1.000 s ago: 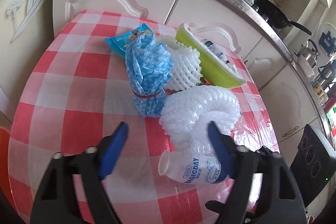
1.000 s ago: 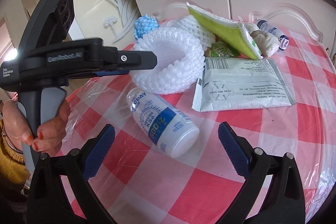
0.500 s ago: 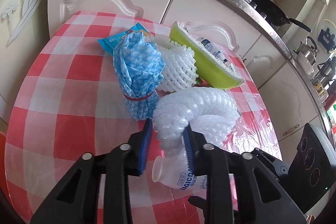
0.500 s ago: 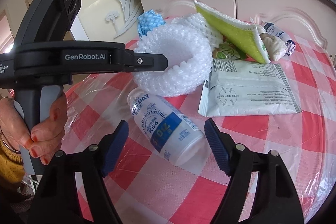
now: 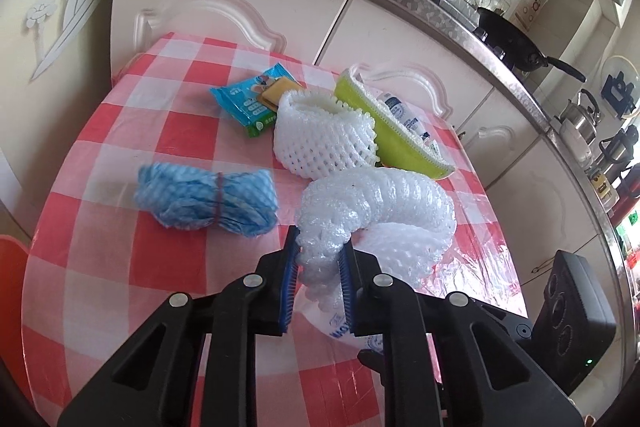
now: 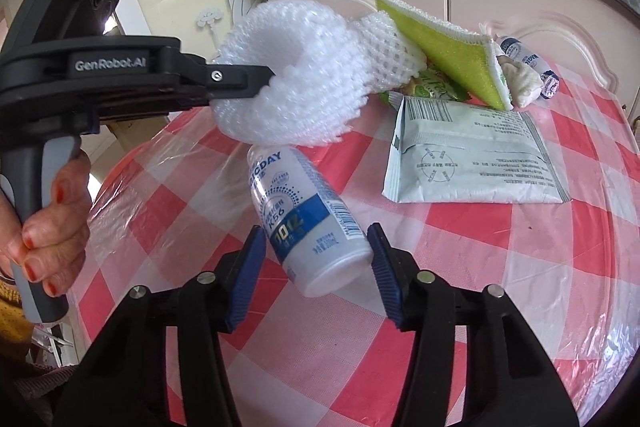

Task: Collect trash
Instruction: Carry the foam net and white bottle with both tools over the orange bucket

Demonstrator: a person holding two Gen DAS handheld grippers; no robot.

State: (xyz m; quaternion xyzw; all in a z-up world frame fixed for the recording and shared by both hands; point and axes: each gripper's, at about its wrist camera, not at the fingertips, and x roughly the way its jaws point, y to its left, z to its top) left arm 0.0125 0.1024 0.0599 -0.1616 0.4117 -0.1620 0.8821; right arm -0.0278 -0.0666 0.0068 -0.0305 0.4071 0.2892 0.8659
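Note:
A white foam net ring point(image 5: 400, 203) hangs just above the red-checked table point(image 5: 120, 267), and my left gripper point(image 5: 320, 241) is shut on its near edge. In the right wrist view the ring point(image 6: 288, 67) is lifted off the cloth, pinched by the left gripper point(image 6: 266, 81). Under it lies a white bottle with a blue label point(image 6: 304, 215), on its side with its base toward me. My right gripper point(image 6: 316, 231) straddles the bottle's base. Its jaws are closing, with slim gaps still showing beside the pads. In the left wrist view the foam ring mostly hides the bottle point(image 5: 340, 327).
A blue net bundle point(image 5: 208, 199) lies left of the ring. Behind are a white mesh sleeve point(image 5: 324, 135), a yellow-green sponge cloth point(image 5: 392, 139), a blue snack packet point(image 5: 248, 99), a grey-white pouch point(image 6: 472, 155) and a small bottle point(image 6: 524, 55). Cabinets stand beyond the table.
The left jaws closed on the foam ring and raised it off the table. The blue bundle tipped over to the left. The right jaws narrowed around the bottle.

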